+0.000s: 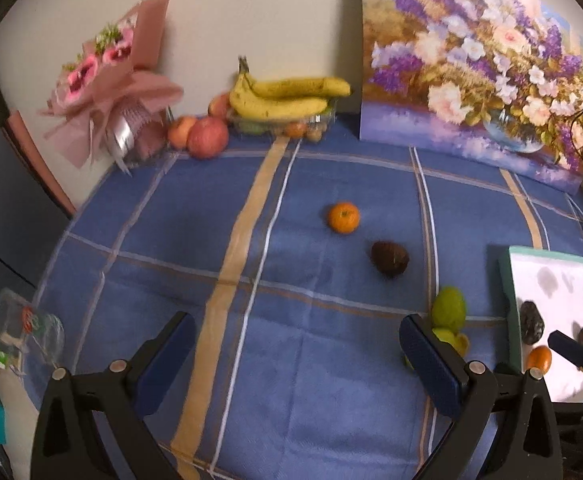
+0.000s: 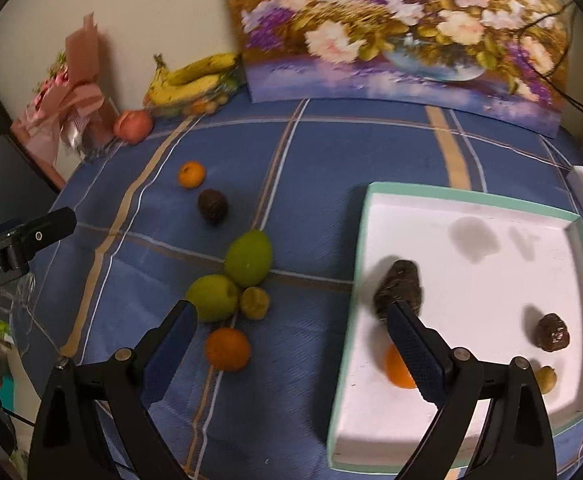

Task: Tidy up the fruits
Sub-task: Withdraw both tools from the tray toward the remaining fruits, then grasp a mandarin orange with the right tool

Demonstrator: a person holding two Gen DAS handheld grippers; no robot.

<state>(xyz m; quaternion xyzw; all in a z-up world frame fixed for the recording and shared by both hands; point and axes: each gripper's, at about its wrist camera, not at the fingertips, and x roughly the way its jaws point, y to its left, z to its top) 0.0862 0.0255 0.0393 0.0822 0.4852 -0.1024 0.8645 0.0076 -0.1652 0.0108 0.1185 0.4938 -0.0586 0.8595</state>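
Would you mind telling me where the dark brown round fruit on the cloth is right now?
The dark brown fruit lies mid-table on the blue cloth, just nearer than the small orange and left of the white tray.

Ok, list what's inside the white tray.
Inside the white tray: a dark avocado, a brown pinecone-like fruit, an orange half hidden by the right gripper, and a small yellowish fruit, partly covered.
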